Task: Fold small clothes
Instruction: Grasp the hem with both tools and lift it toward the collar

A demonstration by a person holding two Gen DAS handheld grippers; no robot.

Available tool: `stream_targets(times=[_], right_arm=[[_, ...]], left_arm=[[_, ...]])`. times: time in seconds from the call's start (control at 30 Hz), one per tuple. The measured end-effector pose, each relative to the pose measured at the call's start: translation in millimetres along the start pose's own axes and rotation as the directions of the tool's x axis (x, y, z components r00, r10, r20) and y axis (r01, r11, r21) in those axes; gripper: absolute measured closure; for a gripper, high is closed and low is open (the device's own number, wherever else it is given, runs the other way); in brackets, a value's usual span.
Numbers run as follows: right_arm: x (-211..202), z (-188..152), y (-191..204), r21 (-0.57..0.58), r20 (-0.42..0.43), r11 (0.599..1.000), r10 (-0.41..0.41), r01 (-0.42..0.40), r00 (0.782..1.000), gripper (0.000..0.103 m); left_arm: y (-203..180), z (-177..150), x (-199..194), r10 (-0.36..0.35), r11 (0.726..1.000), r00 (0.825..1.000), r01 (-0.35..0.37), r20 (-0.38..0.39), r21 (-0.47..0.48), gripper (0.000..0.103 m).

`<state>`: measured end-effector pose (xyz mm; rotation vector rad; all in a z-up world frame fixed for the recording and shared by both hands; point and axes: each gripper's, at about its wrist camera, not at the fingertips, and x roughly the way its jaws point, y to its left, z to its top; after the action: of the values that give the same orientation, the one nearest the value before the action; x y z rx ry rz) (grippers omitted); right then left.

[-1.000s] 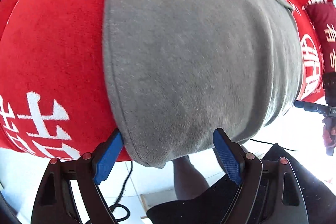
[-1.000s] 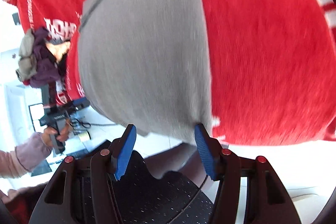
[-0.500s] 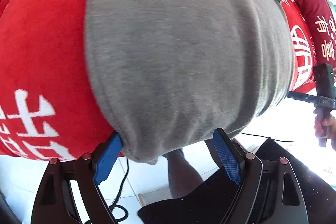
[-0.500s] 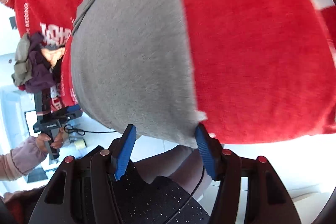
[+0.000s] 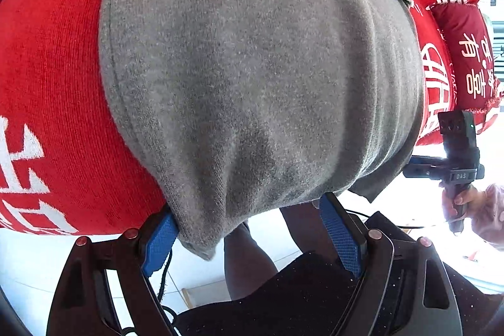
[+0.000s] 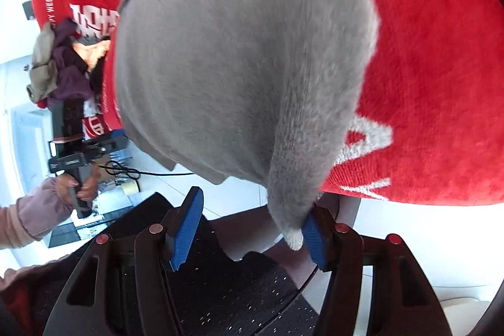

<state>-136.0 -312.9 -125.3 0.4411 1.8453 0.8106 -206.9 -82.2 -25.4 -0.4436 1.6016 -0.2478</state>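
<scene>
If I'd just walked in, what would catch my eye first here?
A big grey garment fills both views, spread over a bright red cloth with white lettering. Blue-padded grippers, left and right, stand open at its near corners. A heap of other clothes lies beyond the garment's left side.

In the left wrist view the garment (image 5: 258, 77) fills the centre, lying on the blanket (image 5: 56, 103), its near edge hanging over the front between the left claw (image 5: 249, 241) pads at the bottom. A cushion (image 5: 466, 59) sits at the right edge. In the right wrist view a pile of clothes (image 6: 60, 65) lies at the left, seemingly on the blanket; the garment's corner touches the right claw's (image 6: 249, 229) right pad.
</scene>
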Motion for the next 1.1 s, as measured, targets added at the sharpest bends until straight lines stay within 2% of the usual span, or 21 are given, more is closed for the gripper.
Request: stream_targets(times=[0.07,0.1,0.13,0.17,0.2,0.37,0.53,0.7,0.9,1.03,1.1], right_arm=[[8,4,0,0.032,0.003,0.999,0.003,-0.003,1.000,0.039],[11,7,-1,0.065,-0.001,0.998,0.017,-0.017,1.000,0.043],[14,8,-2,0.104,-0.008,0.994,0.030,-0.029,1.000,0.049],[15,8,-3,0.124,-0.009,0.992,0.035,-0.034,0.999,0.076],[15,7,-4,0.148,-0.009,0.988,0.035,-0.033,0.999,0.094],[-2,-2,8,0.173,0.037,0.978,0.114,-0.119,0.993,0.094],[-29,1,35,0.148,0.110,0.957,0.237,-0.251,0.965,0.095],[-66,25,63,0.091,0.231,0.922,0.347,-0.376,0.909,0.096],[-110,75,87,-0.002,0.336,0.887,0.436,-0.463,0.835,0.096],[-140,117,91,-0.050,0.405,0.863,0.477,-0.502,0.780,0.096],[-153,142,90,-0.059,0.438,0.854,0.488,-0.517,0.755,0.096]], left_arm=[[0,-1,-1,0.021,1.000,1.000,-0.021,0.005,0.001,0.026],[2,-2,-2,0.036,0.999,0.999,-0.036,0.005,0.002,0.040],[5,-3,-2,0.041,0.999,0.999,-0.041,0.003,-0.001,0.063],[10,-3,-2,0.040,0.999,0.999,-0.040,-0.008,-0.010,0.079],[15,-3,-2,0.029,0.999,0.999,-0.029,-0.019,-0.018,0.093],[22,-1,-16,-0.086,0.995,0.996,0.086,0.001,-0.053,0.093],[19,5,-44,-0.206,0.971,0.976,0.213,0.073,-0.106,0.093],[20,21,-75,-0.290,0.943,0.944,0.310,0.155,-0.122,0.093],[24,67,-112,-0.354,0.898,0.880,0.414,0.317,-0.150,0.093],[25,113,-133,-0.352,0.893,0.842,0.432,0.409,-0.122,0.093],[24,134,-134,-0.339,0.897,0.832,0.427,0.440,-0.115,0.093]])
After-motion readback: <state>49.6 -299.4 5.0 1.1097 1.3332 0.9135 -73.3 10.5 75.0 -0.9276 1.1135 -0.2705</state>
